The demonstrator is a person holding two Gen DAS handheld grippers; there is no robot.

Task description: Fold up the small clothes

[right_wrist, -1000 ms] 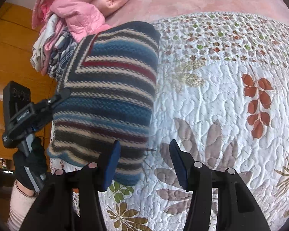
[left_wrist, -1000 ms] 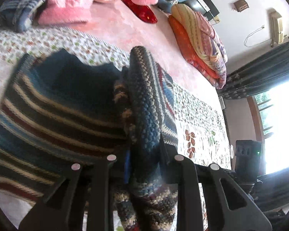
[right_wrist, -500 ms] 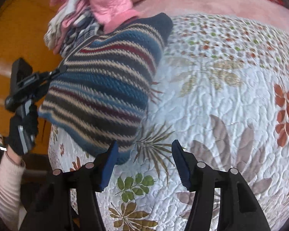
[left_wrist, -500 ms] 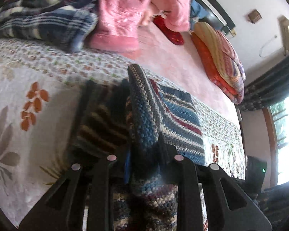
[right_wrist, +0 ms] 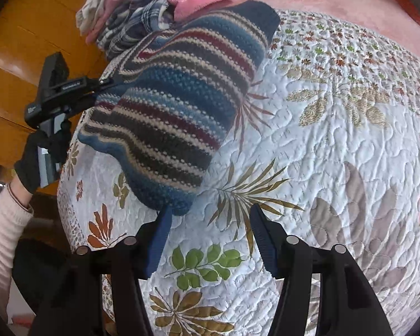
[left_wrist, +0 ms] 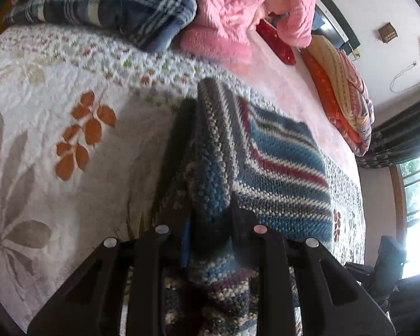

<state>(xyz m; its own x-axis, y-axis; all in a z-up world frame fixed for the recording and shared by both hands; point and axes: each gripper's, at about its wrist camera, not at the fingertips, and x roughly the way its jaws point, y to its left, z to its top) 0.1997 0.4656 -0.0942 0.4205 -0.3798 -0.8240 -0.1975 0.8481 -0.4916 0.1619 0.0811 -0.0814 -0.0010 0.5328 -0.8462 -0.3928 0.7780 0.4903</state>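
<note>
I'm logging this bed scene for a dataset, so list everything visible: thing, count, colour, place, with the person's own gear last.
striped knit garment: one, blue, maroon, cream and grey, on the quilt, one edge pinched by the left gripper
quilt: one, white with leaf prints, covering the near bed
pink sheet: one, beyond the quilt
pink garments: loose pile, at the quilt's far edge
plaid fabric: one, blue and white, beside the pink pile
red item: one, on the pink sheet
folded bedding: stack, orange and striped, by the wall
curtain: dark, beside the window
wooden panels: orange-brown, behind the bed
left gripper: black, shut on the knit
right gripper: black, open above the quilt
gloved hand: black glove, pale sleeve, holding the left gripper
</note>
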